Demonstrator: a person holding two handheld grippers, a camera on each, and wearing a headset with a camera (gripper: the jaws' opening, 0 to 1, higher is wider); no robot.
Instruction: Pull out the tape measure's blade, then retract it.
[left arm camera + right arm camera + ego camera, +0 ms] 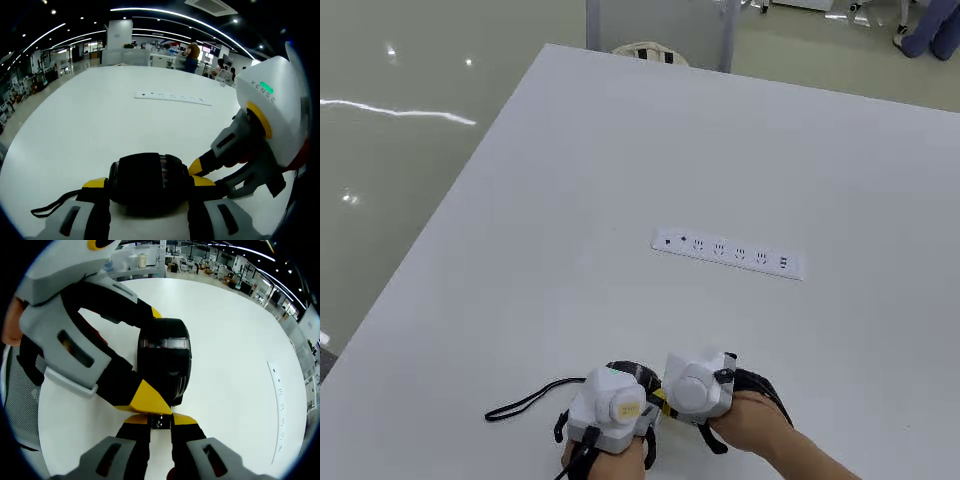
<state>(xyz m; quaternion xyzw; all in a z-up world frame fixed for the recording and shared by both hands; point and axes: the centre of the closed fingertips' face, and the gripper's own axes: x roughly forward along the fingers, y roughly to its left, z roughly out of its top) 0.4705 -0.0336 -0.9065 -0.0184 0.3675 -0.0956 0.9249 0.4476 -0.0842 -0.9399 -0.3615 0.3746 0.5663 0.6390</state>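
Observation:
The black tape measure [148, 172] lies on the white table [620, 180] near its front edge, and my left gripper [149, 185] is shut on its body, one yellow-tipped jaw on each side. Its black wrist strap [520, 404] trails off to the left. In the right gripper view the case [165, 360] stands just ahead of my right gripper [160, 421], whose jaws are shut on the small blade tip at the case's mouth. No length of blade shows between tip and case. In the head view both grippers sit side by side, touching, over the tape measure [638, 374].
A white power strip [727, 252] lies flat in the middle of the table, well beyond the grippers. The table's left edge [440, 215] drops to a glossy floor. A chair [650, 50] stands at the far edge.

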